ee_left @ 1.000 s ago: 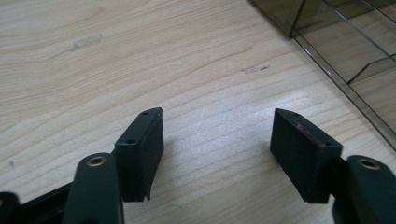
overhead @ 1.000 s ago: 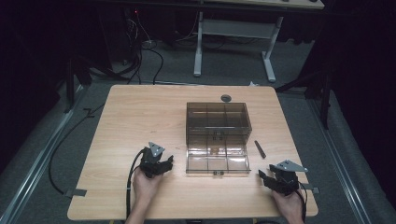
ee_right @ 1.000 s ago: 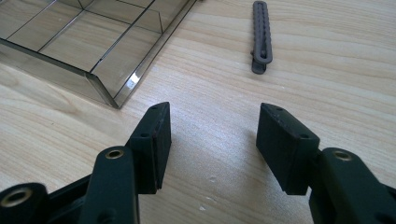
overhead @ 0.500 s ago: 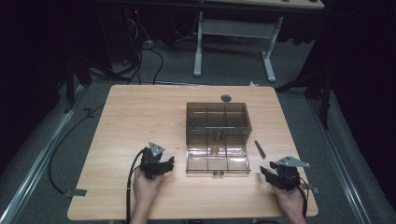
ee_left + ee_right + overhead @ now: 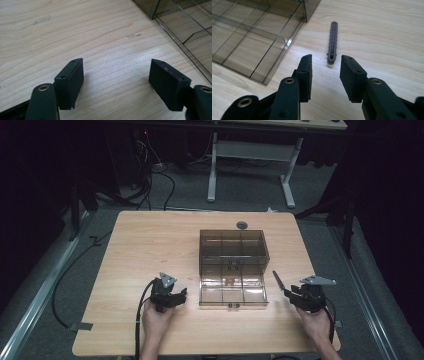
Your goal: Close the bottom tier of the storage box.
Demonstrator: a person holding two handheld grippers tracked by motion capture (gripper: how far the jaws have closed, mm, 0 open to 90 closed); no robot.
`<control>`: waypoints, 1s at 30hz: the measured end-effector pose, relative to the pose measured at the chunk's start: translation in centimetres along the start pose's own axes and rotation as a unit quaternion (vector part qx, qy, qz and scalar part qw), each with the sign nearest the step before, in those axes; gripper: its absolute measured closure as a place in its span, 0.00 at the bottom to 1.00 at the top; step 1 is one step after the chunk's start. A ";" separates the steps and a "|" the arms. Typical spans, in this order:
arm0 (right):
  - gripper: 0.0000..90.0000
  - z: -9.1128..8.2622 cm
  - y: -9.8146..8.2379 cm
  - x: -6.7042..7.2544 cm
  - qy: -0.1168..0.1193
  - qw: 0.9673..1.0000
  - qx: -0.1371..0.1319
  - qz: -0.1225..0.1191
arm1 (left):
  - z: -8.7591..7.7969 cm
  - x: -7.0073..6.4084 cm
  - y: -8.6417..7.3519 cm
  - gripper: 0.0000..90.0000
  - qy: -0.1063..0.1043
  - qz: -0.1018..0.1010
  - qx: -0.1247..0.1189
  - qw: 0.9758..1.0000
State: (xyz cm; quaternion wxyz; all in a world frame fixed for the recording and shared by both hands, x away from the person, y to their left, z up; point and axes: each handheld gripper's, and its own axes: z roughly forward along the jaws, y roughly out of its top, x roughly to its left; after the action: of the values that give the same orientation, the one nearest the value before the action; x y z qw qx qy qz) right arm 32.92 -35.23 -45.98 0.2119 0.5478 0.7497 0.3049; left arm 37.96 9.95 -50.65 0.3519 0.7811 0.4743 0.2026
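A smoky clear compartment box (image 5: 233, 306) lies with its lid up in the middle of the wooden table; its wall also shows in the left gripper view (image 5: 156, 17) and its trays in the right gripper view (image 5: 262, 32). A slim dark ridged stick (image 5: 278, 281) (image 5: 333, 40) lies flat just right of the box. My right gripper (image 5: 290, 295) (image 5: 325, 62) hovers a little short of the stick's near end; its jaws have just been closing and nothing is between them. My left gripper (image 5: 181, 295) (image 5: 116, 67) rests low, left of the box, its jaws wide after opening a little, over bare wood.
A small dark round disc (image 5: 242, 225) sits near the table's far edge. A bit of clear tape (image 5: 42, 19) is stuck to the wood ahead of the left gripper. Cables trail from both grippers over the near edge. White desk legs (image 5: 212, 170) stand beyond the table.
My right gripper has lifted slightly and come forward toward the stick, with its jaws narrower. The left hand has kept its place.
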 end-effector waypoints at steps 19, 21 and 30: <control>0.72 1.0 3.2 -1.1 0.011 0.999 0.043 0.000 | 0.0 0.0 0.0 0.32 0.000 -0.001 -0.001 1.000; 0.71 1.2 3.5 -1.1 0.005 0.999 0.046 -0.007 | 0.0 0.0 0.0 0.32 0.000 -0.001 -0.001 1.000; 0.71 2.3 4.5 -0.9 -0.004 0.997 0.076 -0.023 | 0.0 0.0 0.0 0.32 0.000 0.001 0.000 1.000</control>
State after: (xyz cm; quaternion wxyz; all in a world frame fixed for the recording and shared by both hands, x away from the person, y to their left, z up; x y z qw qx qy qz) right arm 37.81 -34.60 -44.57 0.1793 0.5463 0.7821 0.2404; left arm 37.95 9.93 -50.65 0.3517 0.7816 0.4736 0.2026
